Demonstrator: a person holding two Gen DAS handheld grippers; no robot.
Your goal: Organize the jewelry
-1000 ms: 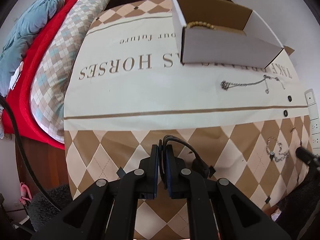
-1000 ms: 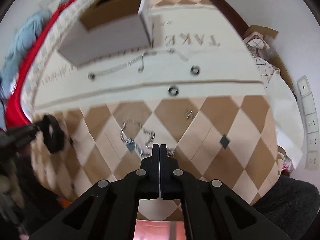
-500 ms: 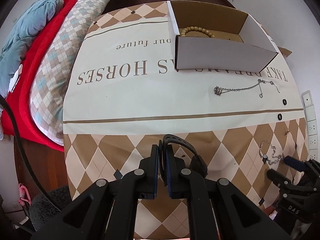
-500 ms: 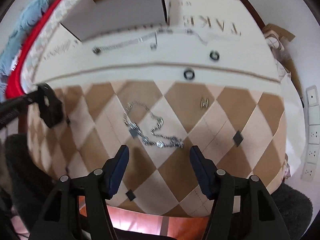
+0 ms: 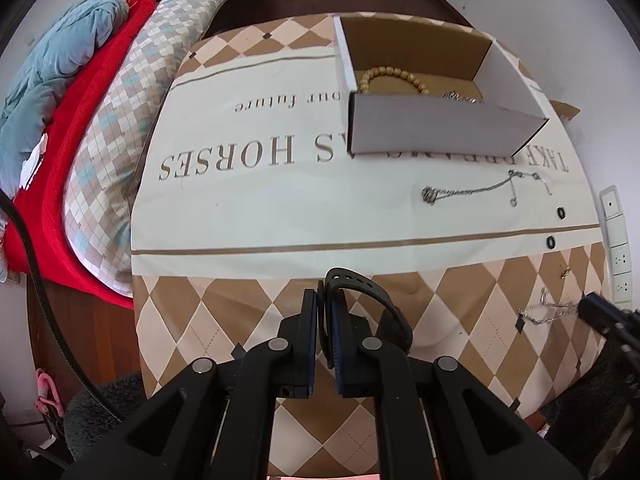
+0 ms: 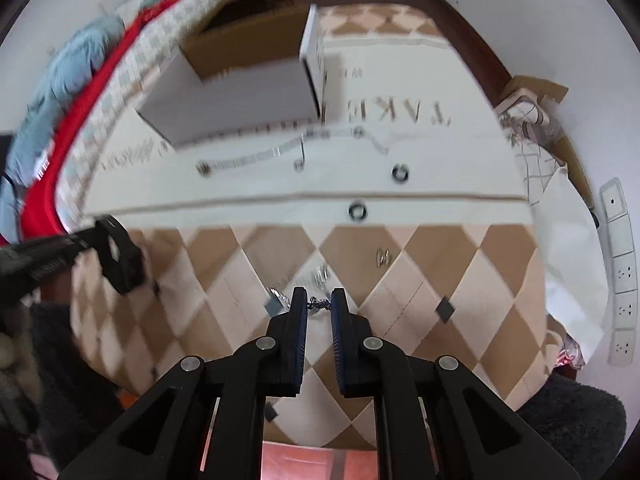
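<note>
My left gripper [image 5: 323,300] is shut on a black watch strap [image 5: 366,294] above the near part of the table. A white cardboard box [image 5: 432,132] at the back holds a wooden bead bracelet [image 5: 394,76] and a silver chain. My right gripper [image 6: 319,302] has its jaws narrowly apart around a silver chain [image 6: 318,302] on the checked cloth; the same chain shows at the right of the left wrist view [image 5: 548,312]. A longer silver necklace [image 5: 480,190] lies stretched out in front of the box.
Two small black rings [image 6: 357,211] [image 6: 400,173] and a small gold earring [image 6: 383,257] lie on the cloth. A bed with red and checked covers [image 5: 100,120] is to the left. Wall sockets [image 5: 618,256] are at the right.
My right gripper opened wide, then dropped onto the silver chain and closed most of the way around it. The left gripper kept hold of the watch strap and drew back a little.
</note>
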